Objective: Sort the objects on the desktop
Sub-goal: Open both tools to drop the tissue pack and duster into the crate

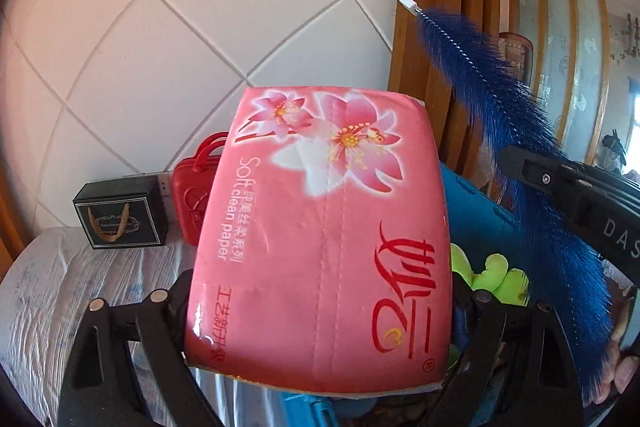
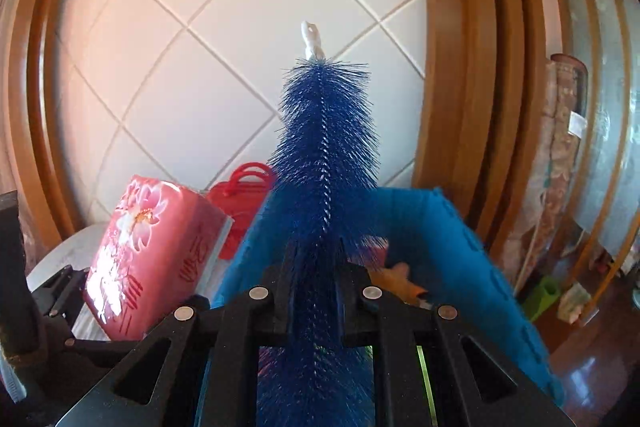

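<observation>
My left gripper (image 1: 320,291) is shut on a pink tissue pack (image 1: 320,227) printed with lilies and holds it up above the table. The pack also shows in the right wrist view (image 2: 152,251), at the left. My right gripper (image 2: 316,267) is shut on a long blue bottle brush (image 2: 324,155) with a white tip, which points up and away over a blue bin (image 2: 440,247). In the left wrist view the brush (image 1: 520,131) slants across the right side, held by the right gripper (image 1: 520,171).
A black gift box (image 1: 120,215) and a red case (image 1: 192,199) stand at the back by the tiled wall. The blue bin (image 1: 476,219) holds a green toy (image 1: 492,275) and an orange object (image 2: 400,283). A grey cloth (image 1: 52,287) covers the table.
</observation>
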